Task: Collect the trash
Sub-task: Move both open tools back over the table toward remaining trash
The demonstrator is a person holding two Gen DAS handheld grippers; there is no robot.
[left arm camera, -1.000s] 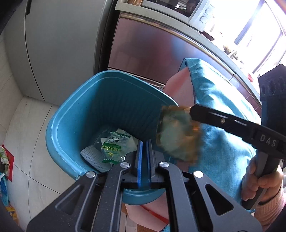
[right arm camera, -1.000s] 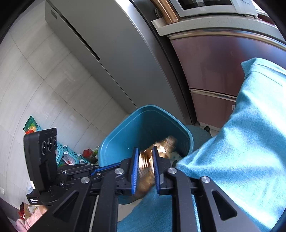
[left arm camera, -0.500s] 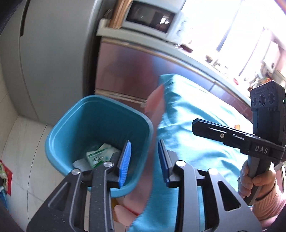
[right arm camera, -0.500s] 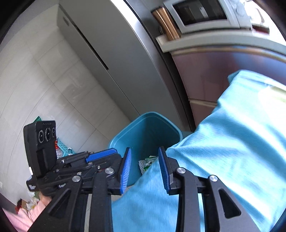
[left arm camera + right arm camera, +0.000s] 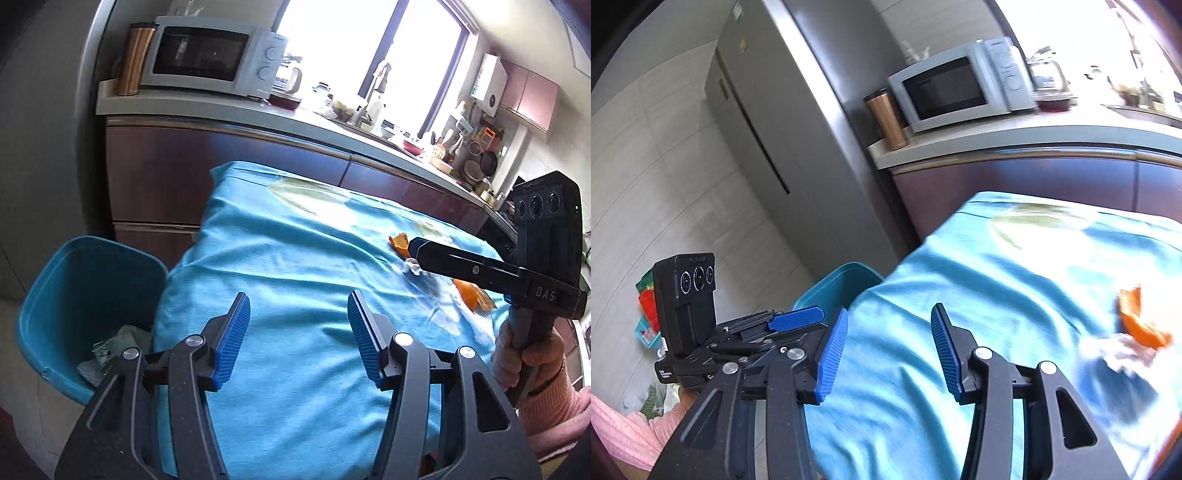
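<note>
A worktop draped in a blue cloth fills both wrist views, its near corner hanging over the rim of a blue bin that stands on the floor hard against it, placed, it seems, so scraps can be dropped straight off the edge. Paper and packaging already lie in the bin's bottom. Behind it rise a grey refrigerator and a cabinet carrying a microwave, leaving only a narrow gap on that side; the cloth itself offers broad bare room between the corner and the remaining litter. The left tongs hang above that bare stretch, jaws opening with nothing between them. The right tongs, held in a hand in a pink sleeve, are likewise empty and opening, angled toward the far side of the worktop. There the trash still to be collected waits: orange peel, one piece lying just beyond the tip of the right tongs in the left view, crumpled white tissue touching it, and a pale, blurred sheet further back near the far edge
</note>
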